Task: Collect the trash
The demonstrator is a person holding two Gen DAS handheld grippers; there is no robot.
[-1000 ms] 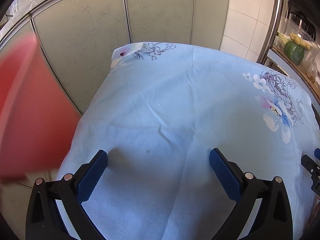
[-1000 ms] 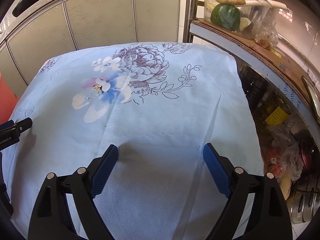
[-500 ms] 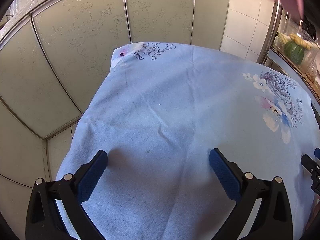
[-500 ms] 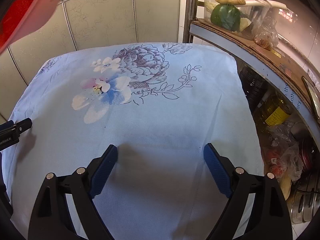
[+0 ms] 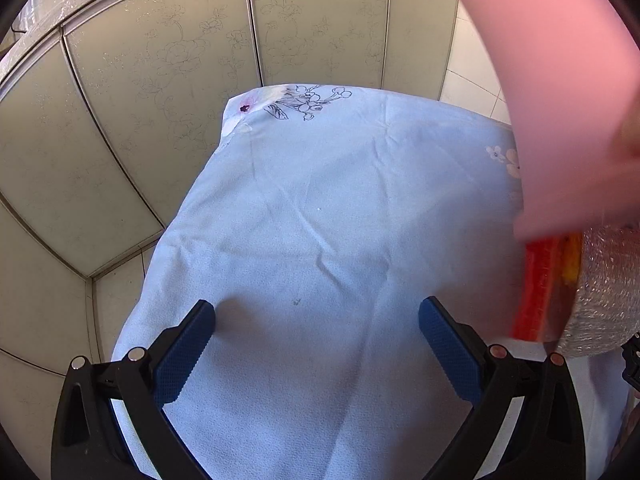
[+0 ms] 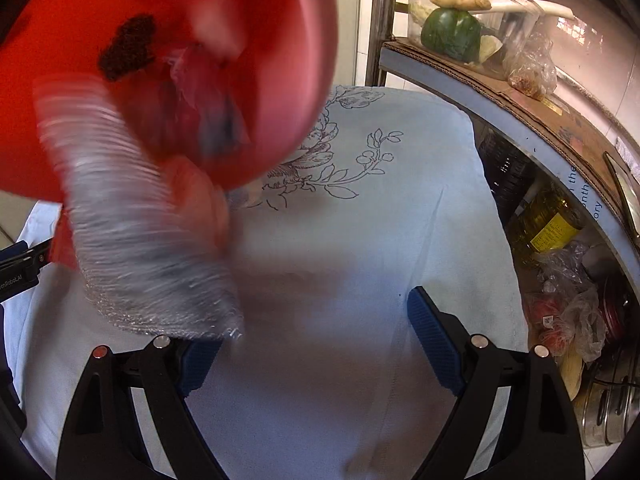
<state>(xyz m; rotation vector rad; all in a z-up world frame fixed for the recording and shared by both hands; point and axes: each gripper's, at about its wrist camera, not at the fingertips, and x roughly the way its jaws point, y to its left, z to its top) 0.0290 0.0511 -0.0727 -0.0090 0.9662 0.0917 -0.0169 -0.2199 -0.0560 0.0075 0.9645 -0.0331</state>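
Observation:
A red plastic bin (image 6: 248, 60) is tipped over the light blue floral tablecloth (image 6: 360, 240), its mouth facing the right wrist view; crumpled plastic trash (image 6: 192, 80) shows inside it. A blurred silvery bubble-wrap roll (image 6: 140, 240) is dropping out in front of my right gripper's left finger. The bin also shows blurred pink in the left wrist view (image 5: 552, 80), with the bubble wrap (image 5: 604, 292) below it. My left gripper (image 5: 316, 344) is open and empty above the cloth (image 5: 320, 220). My right gripper (image 6: 316, 344) is open and empty.
Pale cabinet panels (image 5: 160, 80) stand behind and left of the table. To the right is a shelf (image 6: 520, 92) with a clear tub holding a green pepper (image 6: 450, 34); an oil bottle (image 6: 548, 228) and bagged items sit below it.
The red bin has swung from the left, over the top, to the middle of the table and tipped; bubble wrap is falling out. Both grippers stay still and open.

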